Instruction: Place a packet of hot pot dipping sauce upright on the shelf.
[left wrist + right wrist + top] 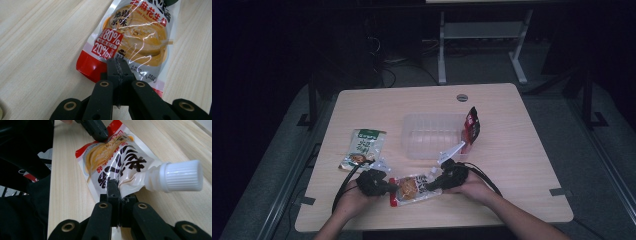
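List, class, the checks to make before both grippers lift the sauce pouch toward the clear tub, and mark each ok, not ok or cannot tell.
1. Left gripper shut on the sauce pouch bottom edge: ok.
2. Right gripper shut on the pouch near the spout: ok.
3. White cap on: ok; tightness: cannot tell.
4. Clear tub open on top: ok.
5. Red packet at the tub's right end may obstruct: cannot tell.

The left gripper (384, 186) and the right gripper (434, 182) are pointing toward each other, both with jaws clamping together tightly.
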